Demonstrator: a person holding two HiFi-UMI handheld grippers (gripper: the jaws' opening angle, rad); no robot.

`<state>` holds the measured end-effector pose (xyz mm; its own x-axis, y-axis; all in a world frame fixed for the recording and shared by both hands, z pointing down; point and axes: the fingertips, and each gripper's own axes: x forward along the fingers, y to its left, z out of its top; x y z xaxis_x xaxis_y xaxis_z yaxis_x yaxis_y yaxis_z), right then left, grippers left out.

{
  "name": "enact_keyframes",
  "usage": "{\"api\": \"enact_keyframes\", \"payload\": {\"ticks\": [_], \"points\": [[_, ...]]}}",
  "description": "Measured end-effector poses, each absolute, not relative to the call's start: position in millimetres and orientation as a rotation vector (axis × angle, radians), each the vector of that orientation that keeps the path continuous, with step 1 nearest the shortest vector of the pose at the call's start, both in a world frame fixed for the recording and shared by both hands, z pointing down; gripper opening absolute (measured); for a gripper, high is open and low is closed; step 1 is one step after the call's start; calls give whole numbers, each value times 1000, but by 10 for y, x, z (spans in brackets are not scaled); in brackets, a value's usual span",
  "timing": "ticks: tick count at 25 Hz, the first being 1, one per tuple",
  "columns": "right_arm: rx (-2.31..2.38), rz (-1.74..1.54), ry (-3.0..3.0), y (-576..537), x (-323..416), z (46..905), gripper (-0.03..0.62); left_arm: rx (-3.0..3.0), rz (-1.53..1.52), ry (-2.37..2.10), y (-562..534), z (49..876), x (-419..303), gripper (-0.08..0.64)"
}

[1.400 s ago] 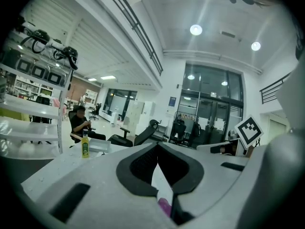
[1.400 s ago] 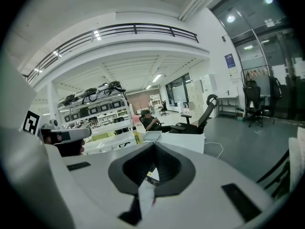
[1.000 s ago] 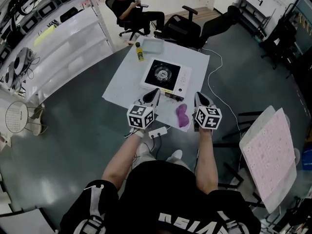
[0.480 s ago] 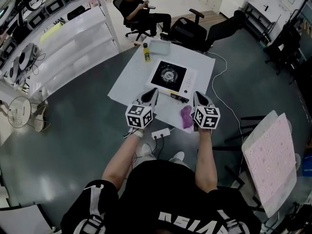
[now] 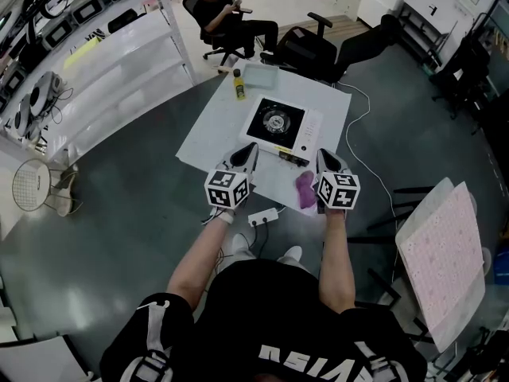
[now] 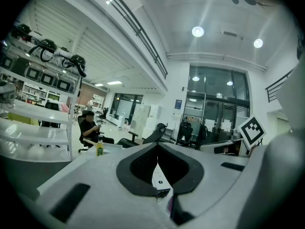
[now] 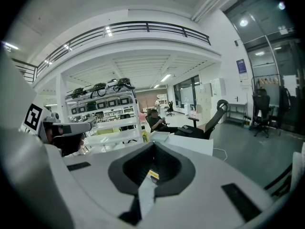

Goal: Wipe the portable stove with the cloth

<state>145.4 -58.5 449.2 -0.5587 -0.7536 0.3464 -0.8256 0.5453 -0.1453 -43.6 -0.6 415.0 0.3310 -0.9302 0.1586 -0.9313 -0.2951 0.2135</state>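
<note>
While the person stands at the near edge of the white table [image 5: 208, 138] in the upper middle of the head view, 2 grippers are held out side by side over that edge. The left gripper [image 5: 250, 151] sits just left of centre. Its own view shows the 2 jaws drawn together to a thin slit, with nothing between them. The right gripper [image 5: 325, 159] sits just right of centre, and its jaws are likewise closed and empty. Both point toward the top of the frame.

The portable stove [image 5: 280, 126] lies on the right half of the table, above the grippers and between them. It has a black top with 1 round burner and a white control strip down its right side. The purple cloth [image 5: 305, 189] lies bunched on the table below and right of the stove, just left of the right gripper; neither tool holds it.

A yellow-green bottle [image 5: 238, 86] and a clear tray [image 5: 261, 76] stand near the table's far edge. Beyond them are a black office chair [image 5: 314, 50] and a seated person [image 5: 227, 18]. A white power strip [image 5: 262, 216] lies on the floor below the left gripper.
</note>
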Motion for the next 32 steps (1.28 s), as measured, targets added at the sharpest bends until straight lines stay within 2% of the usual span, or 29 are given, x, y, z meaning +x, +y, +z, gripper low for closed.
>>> {"api": "enact_keyframes", "payload": {"ticks": [32], "points": [[1294,417,-2517,-681,1481,4535,11,2336,15,-1659,-141,4170,-383,5]]}}
